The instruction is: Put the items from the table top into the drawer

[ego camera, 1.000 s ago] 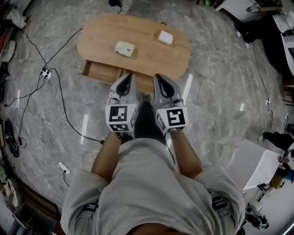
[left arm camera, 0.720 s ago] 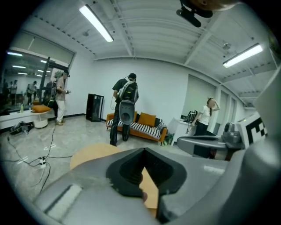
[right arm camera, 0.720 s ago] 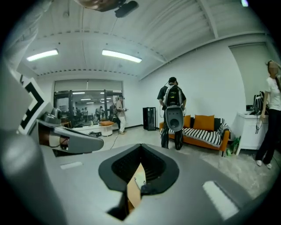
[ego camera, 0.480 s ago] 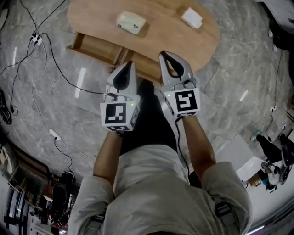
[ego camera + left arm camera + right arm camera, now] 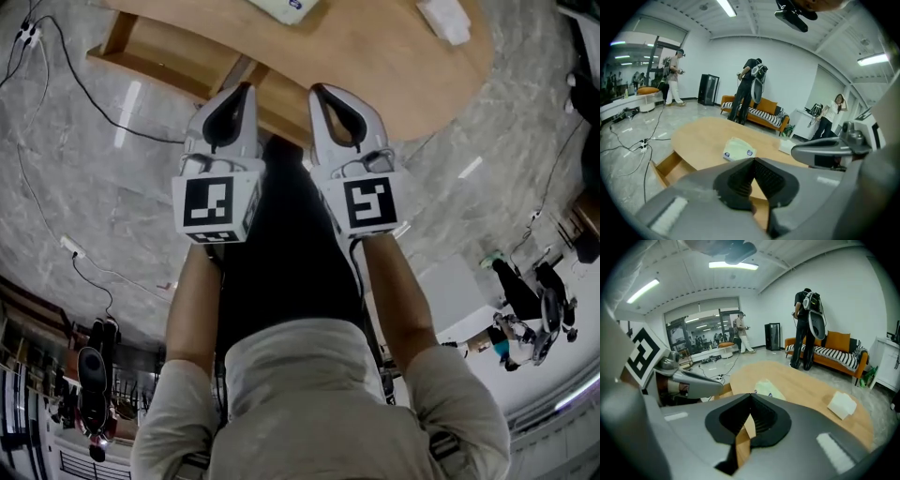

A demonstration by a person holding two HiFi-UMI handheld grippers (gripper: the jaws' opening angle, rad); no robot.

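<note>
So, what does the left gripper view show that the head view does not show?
Only the left gripper view shows the orange sofa, the black cabinet and the ceiling lights. Only the head view shows the person's forearms and grey shirt. Both show the wooden table, its open drawer, the pale green packet and the white block on the top.

Open lab: sofa (image 5: 839,344); floor cables (image 5: 97,101)

On the tabletop (image 5: 375,66) the pack (image 5: 281,7) lies at 9 o'clock of the small block (image 5: 442,19), well apart. The open drawer (image 5: 159,54) juts out below, at 7 o'clock of the pack. Left gripper (image 5: 246,90) and right gripper (image 5: 317,92) sit side by side at the tabletop's 6 o'clock edge.
</note>
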